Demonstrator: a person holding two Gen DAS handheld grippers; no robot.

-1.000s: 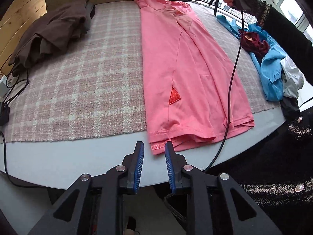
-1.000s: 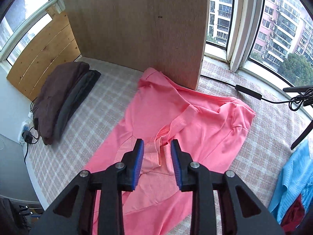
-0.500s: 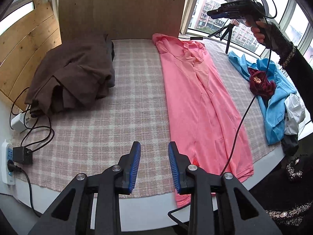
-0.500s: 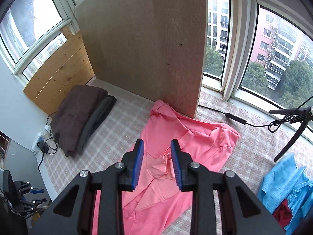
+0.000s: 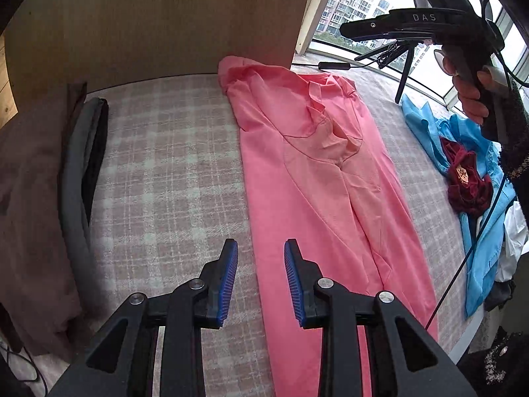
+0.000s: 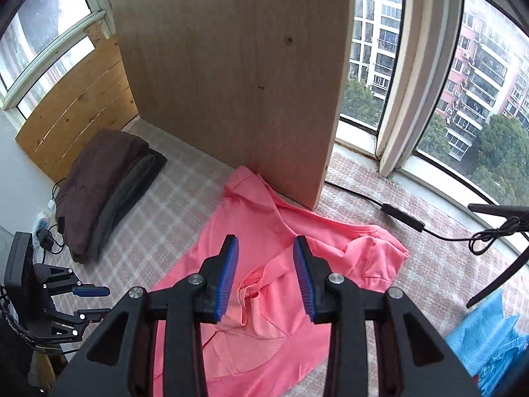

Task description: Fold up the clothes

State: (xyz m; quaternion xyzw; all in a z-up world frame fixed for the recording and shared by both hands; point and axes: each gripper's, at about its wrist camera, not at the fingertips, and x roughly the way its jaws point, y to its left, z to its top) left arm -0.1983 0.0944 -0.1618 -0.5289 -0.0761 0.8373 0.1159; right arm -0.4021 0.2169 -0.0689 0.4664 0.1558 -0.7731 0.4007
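Note:
A pink shirt (image 5: 317, 178) lies folded lengthwise into a long strip on the plaid cloth (image 5: 165, 165), collar end towards the wooden board. My left gripper (image 5: 260, 281) hovers open over the strip's left edge, nothing between its fingers. In the right wrist view the same pink shirt (image 6: 274, 264) spreads below my right gripper (image 6: 266, 278), which is open and held well above the collar area. The right gripper's body and the hand holding it (image 5: 469, 96) show high at the top right of the left wrist view.
Folded brown and grey garments (image 5: 39, 178) are stacked at the left, also as a dark pile (image 6: 105, 185). Blue, dark red and white clothes (image 5: 476, 172) heap at the right edge. A wooden board (image 6: 231, 76) stands behind the shirt. A cable (image 6: 403, 218) and tripod legs sit by the window.
My left gripper has advanced from the table's front edge inward over the cloth beside the shirt. The right gripper rose higher above the shirt. Both stayed open.

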